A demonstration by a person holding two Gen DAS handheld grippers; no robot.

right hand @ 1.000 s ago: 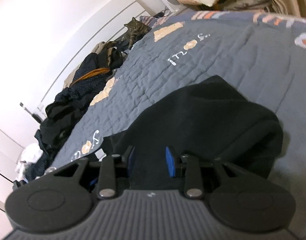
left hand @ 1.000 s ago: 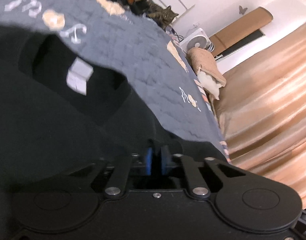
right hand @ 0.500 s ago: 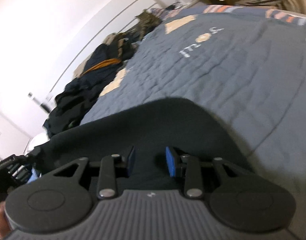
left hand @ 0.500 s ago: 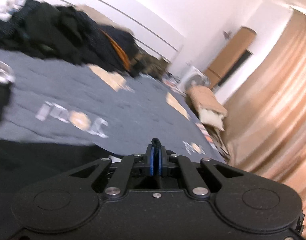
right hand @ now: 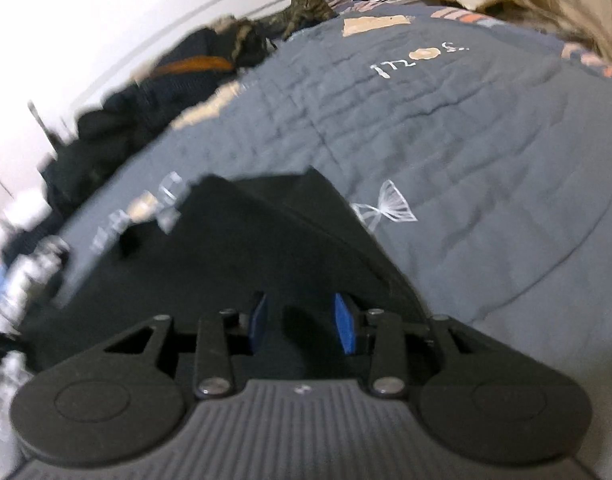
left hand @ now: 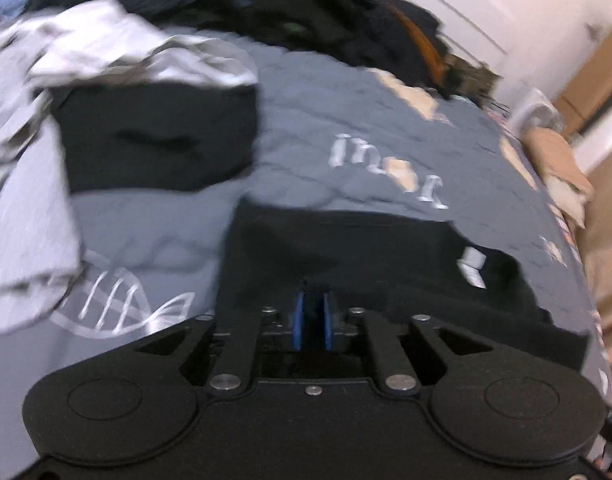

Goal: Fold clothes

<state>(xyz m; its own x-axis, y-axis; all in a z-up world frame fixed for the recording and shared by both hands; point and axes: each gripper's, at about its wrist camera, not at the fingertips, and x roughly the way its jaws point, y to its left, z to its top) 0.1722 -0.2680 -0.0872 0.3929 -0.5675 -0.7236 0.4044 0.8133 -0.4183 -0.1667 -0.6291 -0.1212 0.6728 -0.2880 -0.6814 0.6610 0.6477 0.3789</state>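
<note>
Left gripper (left hand: 313,314) opening off the black garment (left hand: 366,264), right gripper (right hand: 301,322) spread (empty): square edges before regripping.

My left gripper (left hand: 312,322) fills the lower part of its frame. It is a matte black plastic body with two round raised discs, one at each lower corner, and two black link bars with silver screws. One small screw sits in the middle. Its pads (left hand: 297,322) are blue. My right gripper (right hand: 301,322) has the same black discs, bars and silver screws, but a grey ribbed plate covers the lower centre. Its pads (right hand: 344,324) are also blue.
</note>
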